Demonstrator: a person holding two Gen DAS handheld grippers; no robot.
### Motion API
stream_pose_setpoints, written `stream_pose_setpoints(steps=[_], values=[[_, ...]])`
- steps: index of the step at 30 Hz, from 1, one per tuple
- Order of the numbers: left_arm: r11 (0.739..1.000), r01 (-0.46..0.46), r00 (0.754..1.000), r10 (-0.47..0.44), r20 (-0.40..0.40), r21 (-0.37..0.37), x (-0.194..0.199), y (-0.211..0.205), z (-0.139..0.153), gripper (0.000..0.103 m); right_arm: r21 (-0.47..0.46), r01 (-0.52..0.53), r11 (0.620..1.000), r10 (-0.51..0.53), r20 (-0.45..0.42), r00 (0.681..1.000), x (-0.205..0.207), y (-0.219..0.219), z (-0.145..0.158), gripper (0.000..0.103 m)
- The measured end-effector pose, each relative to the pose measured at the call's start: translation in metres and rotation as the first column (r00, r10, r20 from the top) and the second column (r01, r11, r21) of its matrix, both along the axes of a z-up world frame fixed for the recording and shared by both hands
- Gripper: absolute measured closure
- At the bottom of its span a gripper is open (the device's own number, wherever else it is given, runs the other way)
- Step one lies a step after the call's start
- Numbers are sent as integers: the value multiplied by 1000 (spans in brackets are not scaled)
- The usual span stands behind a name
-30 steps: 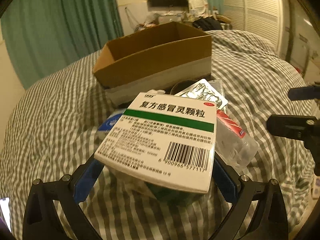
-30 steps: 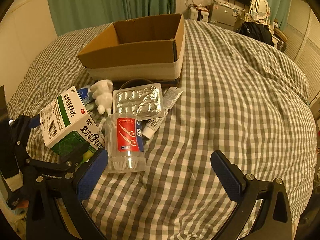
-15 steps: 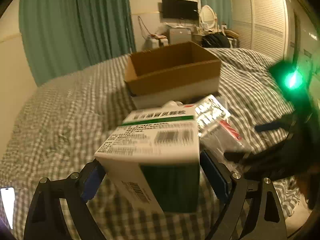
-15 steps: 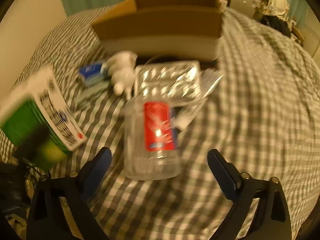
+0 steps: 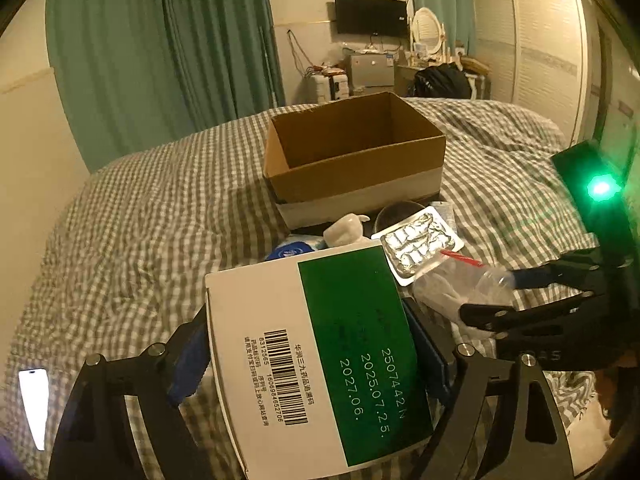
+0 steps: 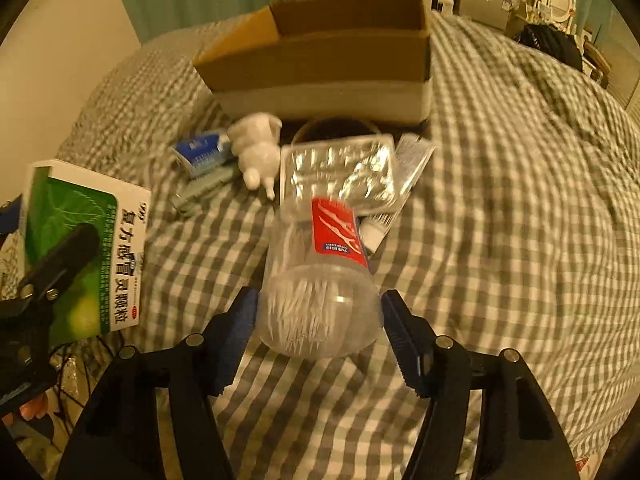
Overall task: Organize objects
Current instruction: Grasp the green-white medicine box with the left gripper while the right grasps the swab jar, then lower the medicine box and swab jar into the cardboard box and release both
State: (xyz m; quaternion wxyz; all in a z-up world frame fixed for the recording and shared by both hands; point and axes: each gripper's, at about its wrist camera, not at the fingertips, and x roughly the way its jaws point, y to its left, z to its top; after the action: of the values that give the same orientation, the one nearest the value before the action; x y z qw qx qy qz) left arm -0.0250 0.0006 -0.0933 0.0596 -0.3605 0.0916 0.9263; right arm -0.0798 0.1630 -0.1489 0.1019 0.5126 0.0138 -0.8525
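Left gripper [image 5: 316,364]: blue pads clamped on both sides of a white-and-green medicine box [image 5: 320,356], held up off the checked bedspread [image 5: 132,240]; barcode and date face the camera. In the right wrist view the same box [image 6: 84,252] sits at 9 o'clock with a black finger across its green face.

Right gripper [image 6: 320,332]: pads at either side of a clear plastic jar [image 6: 320,280] with a red label, lying on its side, base toward the camera, white sticks inside. Pads look to be at the jar's walls, but whether they press or merely flank it, cannot tell; frame is blurred.

Just beyond the jar, toward 12 o'clock: a foil pill sheet [image 6: 340,172], partly under the jar's far end. A tube [image 6: 400,184] lies at its 3 o'clock edge. At 10 o'clock of the jar, a small white bottle [image 6: 258,148], and beside it a blue-and-white packet [image 6: 202,152].

Farthest: an open cardboard box [image 6: 320,60] at 12 o'clock, resting on the bedspread, nothing seen in the visible part of its inside. Green curtains [image 5: 160,48] behind.
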Motion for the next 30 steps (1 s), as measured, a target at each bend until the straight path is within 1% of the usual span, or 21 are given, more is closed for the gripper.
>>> stream_pose_setpoints(steps=[5, 10, 13, 17, 20, 21, 25, 27, 29, 30], values=[[1000, -25, 1000, 25, -4, 14, 10, 1, 21, 16, 2, -7, 1000, 7, -63, 998, 18, 6, 29, 40], [999, -22, 999, 23, -41, 25, 25, 6, 47, 16, 3, -8, 1000, 8, -123, 992, 35, 13, 59, 40], [999, -10, 998, 12, -62, 31, 29, 12, 62, 16, 2, -5, 1000, 5, -182, 983, 43, 18, 86, 40], [999, 12, 995, -7, -96, 50, 24, 16, 87, 16, 14, -14, 1000, 17, -260, 965, 43, 21, 123, 40], [997, 23, 991, -14, -130, 71, 12, 17, 110, 16, 14, -21, 1000, 24, -307, 951, 33, 21, 148, 40], [997, 25, 990, -14, -141, 74, 6, 17, 117, 16, 21, -23, 1000, 29, -332, 943, 25, 21, 161, 40], [996, 38, 983, -22, -184, 83, -28, 17, 143, 16, 39, -37, 999, 50, -408, 912, -5, 16, 197, 40], [995, 32, 981, -14, -196, 90, -49, 16, 151, 16, 32, -47, 998, 56, -439, 897, -30, 13, 212, 40], [995, 20, 980, -1, -197, 96, -74, 15, 152, 16, 21, -52, 998, 56, -449, 892, -51, 12, 219, 40], [995, 15, 981, 5, -192, 100, -87, 14, 151, 16, 9, -55, 998, 53, -448, 893, -69, 11, 219, 40]])
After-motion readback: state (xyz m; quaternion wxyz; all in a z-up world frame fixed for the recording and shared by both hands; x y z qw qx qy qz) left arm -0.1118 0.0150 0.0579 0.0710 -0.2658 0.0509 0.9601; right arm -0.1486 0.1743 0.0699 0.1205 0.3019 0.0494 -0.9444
